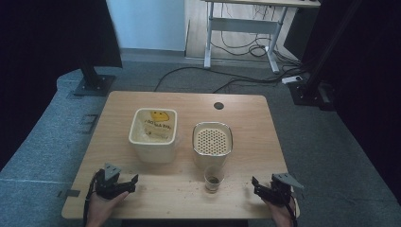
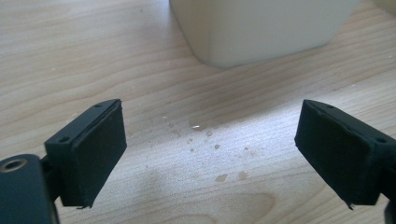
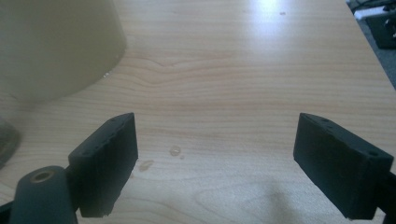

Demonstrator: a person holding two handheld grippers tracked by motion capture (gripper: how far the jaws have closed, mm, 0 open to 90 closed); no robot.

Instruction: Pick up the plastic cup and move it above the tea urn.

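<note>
I had both grippers resting low at the near edge of the table (image 1: 142, 97), at the bottom of the high view, each with its jaws spread wide and nothing between them. The glass (image 1: 213, 180) stood in the lower middle of that frame, just in front of the strainer cup (image 1: 212, 142), with dark dregs in its bottom and crumbs scattered on the wood around it. The tub (image 1: 153, 135) sat left of centre.

What mattered was the sideways offset. From the right gripper (image 1: 263, 188) the glass lay to the frame's left, at about the same height in the picture; the left gripper (image 1: 126, 184) sat farther from it, on the other side, and was closer to the tub. In the right gripper view only a dim sliver at the left edge looked like the glass, so the jaws pointed past it, up the table. The glass stood upright, its axis vertical. I judged the right hand the nearer one, needing to turn left before closing.
</note>
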